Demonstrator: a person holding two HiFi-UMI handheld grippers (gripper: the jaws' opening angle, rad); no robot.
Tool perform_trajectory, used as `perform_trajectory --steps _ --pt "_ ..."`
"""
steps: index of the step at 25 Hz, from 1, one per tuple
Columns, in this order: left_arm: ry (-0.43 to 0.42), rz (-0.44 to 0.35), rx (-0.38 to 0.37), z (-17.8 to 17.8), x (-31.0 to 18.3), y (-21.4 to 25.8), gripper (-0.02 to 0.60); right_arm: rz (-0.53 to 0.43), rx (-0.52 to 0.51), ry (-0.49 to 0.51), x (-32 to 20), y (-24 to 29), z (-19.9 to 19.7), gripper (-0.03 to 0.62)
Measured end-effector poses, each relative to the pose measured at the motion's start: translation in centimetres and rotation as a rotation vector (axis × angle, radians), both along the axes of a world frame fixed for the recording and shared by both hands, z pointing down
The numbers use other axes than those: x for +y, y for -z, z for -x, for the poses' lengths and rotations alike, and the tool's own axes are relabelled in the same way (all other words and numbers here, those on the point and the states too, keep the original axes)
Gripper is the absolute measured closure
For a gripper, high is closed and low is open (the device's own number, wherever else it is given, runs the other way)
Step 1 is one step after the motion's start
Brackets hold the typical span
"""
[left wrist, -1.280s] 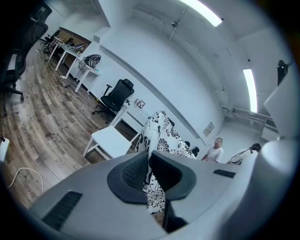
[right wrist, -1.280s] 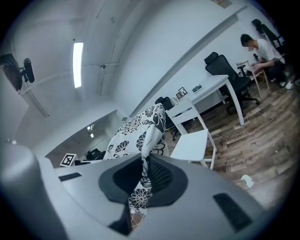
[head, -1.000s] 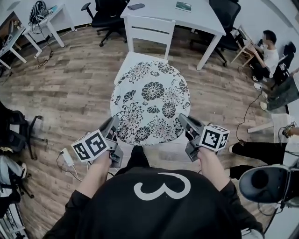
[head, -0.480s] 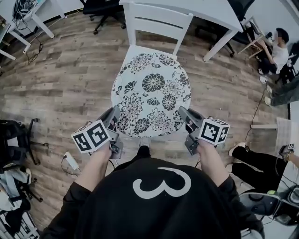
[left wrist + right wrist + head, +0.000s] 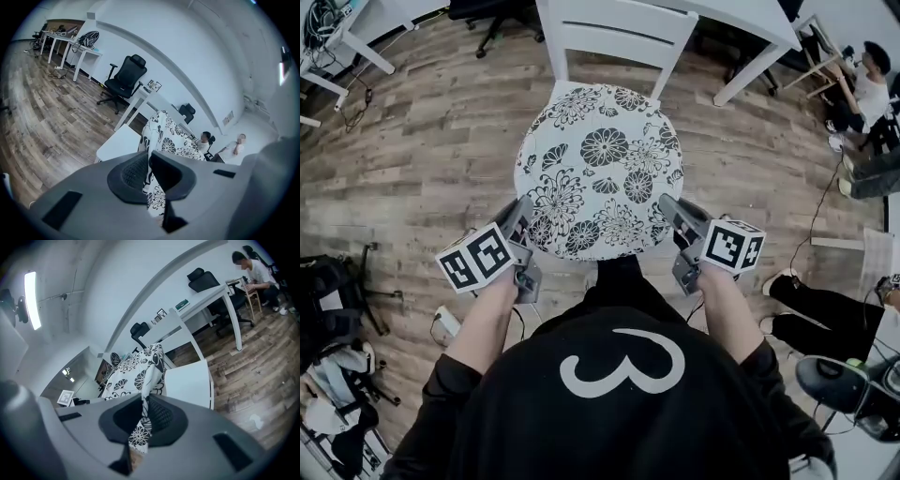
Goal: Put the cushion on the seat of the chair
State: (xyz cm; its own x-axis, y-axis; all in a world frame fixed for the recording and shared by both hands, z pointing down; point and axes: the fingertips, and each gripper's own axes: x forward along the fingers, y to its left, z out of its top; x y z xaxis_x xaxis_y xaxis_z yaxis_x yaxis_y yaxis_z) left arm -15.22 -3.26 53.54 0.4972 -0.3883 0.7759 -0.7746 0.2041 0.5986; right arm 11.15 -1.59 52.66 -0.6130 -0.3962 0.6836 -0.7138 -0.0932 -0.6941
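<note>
A round white cushion [image 5: 600, 169] with a black flower print hangs flat over the seat of a white wooden chair [image 5: 614, 33]. My left gripper [image 5: 523, 212] is shut on the cushion's near left rim, and my right gripper [image 5: 667, 208] is shut on its near right rim. In the left gripper view the floral fabric [image 5: 164, 140] runs up between the dark pads [image 5: 133, 176], with the white seat [image 5: 119, 143] just beyond. The right gripper view shows the cushion [image 5: 143, 376] pinched the same way, with the seat [image 5: 190, 380] to its right. The cushion hides most of the seat in the head view.
A white table [image 5: 741, 19] stands behind the chair. A person [image 5: 867, 84] sits at the far right, and another person's legs [image 5: 806, 309] lie at the right. A black bag and frame [image 5: 337, 300] sit at the left on the wood floor. Desks [image 5: 70, 40] and an office chair [image 5: 124, 79] line the wall.
The chair and cushion have slid up and nearer in the head view as the person leaned in. Both grippers keep their hold on the cushion's rim.
</note>
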Motion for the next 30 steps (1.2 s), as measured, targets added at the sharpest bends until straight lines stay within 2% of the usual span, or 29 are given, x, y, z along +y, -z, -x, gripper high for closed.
perform_trajectory --steps 8,12,16,18,20,22,26,30 --pt "0.029 0.041 -0.016 -0.5 0.0 -0.5 0.548 0.036 0.006 0.049 -1.0 -1.1 -0.1 0.569" --pt "0.017 0.018 -0.017 0.1 -0.7 0.1 0.548 0.041 0.017 0.072 -1.6 -0.6 0.9 0.569" --pt "0.024 0.023 0.014 -1.6 2.5 1.3 0.548 0.051 0.056 0.083 1.2 1.6 -0.5 0.569" --pt "0.027 -0.042 -0.019 -1.6 3.0 3.0 0.548 -0.028 0.031 0.091 0.9 2.3 -0.1 0.569" --pt "0.033 -0.166 -0.102 0.0 1.0 5.1 0.548 -0.139 -0.012 0.102 -0.4 2.9 0.7 0.569" --pt "0.022 -0.202 -0.138 -0.3 1.9 7.0 0.548 -0.174 -0.012 0.108 1.0 4.3 0.0 0.569" --pt "0.011 -0.173 -0.138 -1.3 3.4 8.1 0.548 -0.145 0.034 0.127 2.8 5.8 -1.0 0.569" --pt "0.012 -0.130 -0.158 -0.8 2.6 6.1 0.548 -0.112 0.088 0.143 2.0 4.2 -1.2 0.569"
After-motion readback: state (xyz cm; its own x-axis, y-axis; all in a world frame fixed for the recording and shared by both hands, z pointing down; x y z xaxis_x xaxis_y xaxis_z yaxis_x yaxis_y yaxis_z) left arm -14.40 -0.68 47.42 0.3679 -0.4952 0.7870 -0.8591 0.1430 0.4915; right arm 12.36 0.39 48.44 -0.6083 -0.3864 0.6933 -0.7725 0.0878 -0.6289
